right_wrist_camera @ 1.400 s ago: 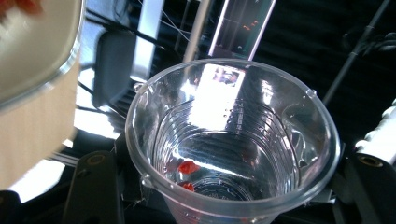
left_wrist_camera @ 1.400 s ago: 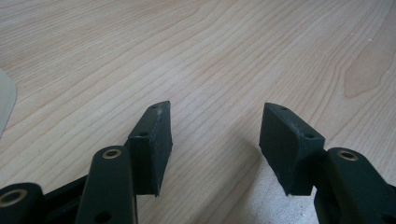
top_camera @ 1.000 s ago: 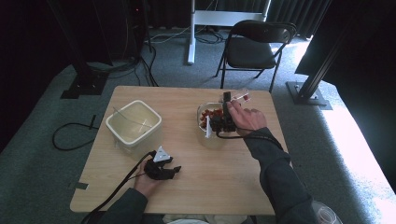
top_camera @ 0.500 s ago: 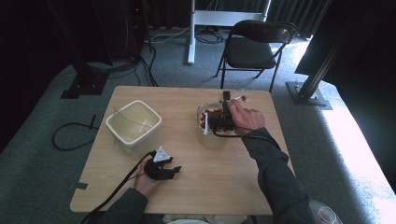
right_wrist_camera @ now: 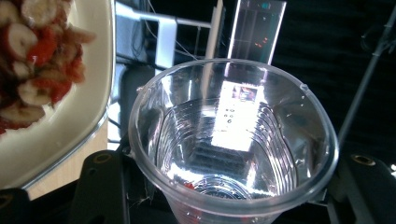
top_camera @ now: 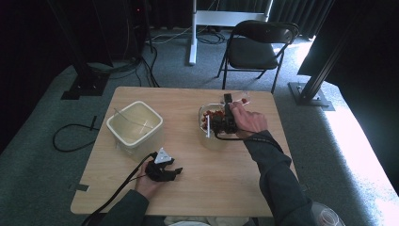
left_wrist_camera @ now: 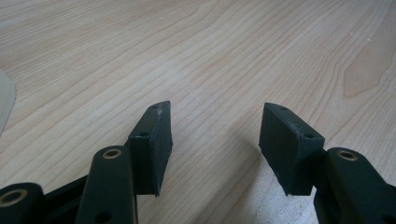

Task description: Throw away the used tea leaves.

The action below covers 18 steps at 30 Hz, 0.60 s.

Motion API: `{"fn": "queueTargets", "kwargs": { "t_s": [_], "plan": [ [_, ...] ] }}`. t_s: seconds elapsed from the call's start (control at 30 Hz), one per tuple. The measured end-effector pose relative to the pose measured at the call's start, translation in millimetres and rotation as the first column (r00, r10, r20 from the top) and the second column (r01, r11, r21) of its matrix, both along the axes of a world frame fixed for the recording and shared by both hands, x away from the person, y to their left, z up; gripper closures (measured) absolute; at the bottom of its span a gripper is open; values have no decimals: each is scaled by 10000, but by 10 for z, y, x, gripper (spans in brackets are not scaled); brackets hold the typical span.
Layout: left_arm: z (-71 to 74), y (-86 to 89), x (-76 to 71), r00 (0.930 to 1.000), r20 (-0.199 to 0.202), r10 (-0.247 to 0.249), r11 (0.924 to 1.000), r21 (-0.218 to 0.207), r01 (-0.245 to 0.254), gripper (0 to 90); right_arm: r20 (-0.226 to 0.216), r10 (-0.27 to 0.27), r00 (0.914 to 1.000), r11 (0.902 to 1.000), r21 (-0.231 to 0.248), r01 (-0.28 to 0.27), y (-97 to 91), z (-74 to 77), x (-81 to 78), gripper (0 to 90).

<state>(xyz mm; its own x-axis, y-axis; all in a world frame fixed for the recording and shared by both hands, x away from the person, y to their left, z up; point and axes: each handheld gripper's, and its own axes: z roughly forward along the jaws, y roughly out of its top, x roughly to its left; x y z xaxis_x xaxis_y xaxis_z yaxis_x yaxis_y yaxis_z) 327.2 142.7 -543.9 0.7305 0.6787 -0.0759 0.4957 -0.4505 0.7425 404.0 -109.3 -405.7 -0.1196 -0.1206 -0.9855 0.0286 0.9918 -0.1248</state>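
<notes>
Clear plastic cup point(right_wrist_camera: 233, 140) in right gripper's point(top_camera: 225, 123) jaws, no readable writing

Right gripper point(top_camera: 225, 123) with its clear cup point(right_wrist_camera: 232, 140) being brought down closer over the fruit bowl point(top_camera: 203, 113), jaws being squeezed tighter on the cup

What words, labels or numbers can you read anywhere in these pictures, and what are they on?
None can be read.
The clear plastic cup held in the right gripper carries no print, only ribs and reflections.
The bowl of fruit pieces, the cream tub, the table and the left gripper show no lettering.
</notes>
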Motion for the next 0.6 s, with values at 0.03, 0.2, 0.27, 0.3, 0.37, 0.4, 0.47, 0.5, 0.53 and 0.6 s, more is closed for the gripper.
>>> {"fn": "queueTargets", "kwargs": {
  "t_s": [0.03,0.2,0.27,0.3,0.37,0.4,0.47,0.5,0.53,0.6],
  "plan": [
    [0,-1,-1,10000,5,4,10000,0,-4,448,-111,4,9999,9986,524,2,-11,24,-2,370],
    [-1,-3,-2,10000,21,2,10000,12,-2,448,-682,-215,9974,9799,1964,346,-102,76,-7,352],
    [-1,-2,-1,10000,11,1,10000,-2,-1,448,-1029,-224,9944,9538,2957,521,-172,119,0,346],
    [-1,-4,-2,10000,18,10,10000,-11,-10,448,-1178,-304,9926,9396,3354,686,-204,134,2,345],
    [-1,-3,0,10000,11,8,10000,-16,-8,448,-1466,-300,9887,9117,4014,872,-266,151,5,342],
    [-1,-3,0,10000,11,8,10000,-16,-8,448,-1587,-282,9869,8985,4287,946,-296,161,1,341],
    [-1,-2,2,10000,5,3,10000,-14,-3,448,-1802,-252,9833,8623,4937,1126,-349,169,0,340],
    [-1,-2,2,10000,7,5,10000,-14,-5,448,-1963,-208,9803,8447,5211,1223,-378,179,2,339],
    [-1,-2,2,10000,7,5,10000,-14,-5,448,-1963,-208,9803,8447,5211,1223,-378,179,2,339],
    [-1,-1,2,10000,2,2,10000,-19,-2,448,-2293,-191,9732,7956,5861,1537,-448,184,17,337]
  ]
}}
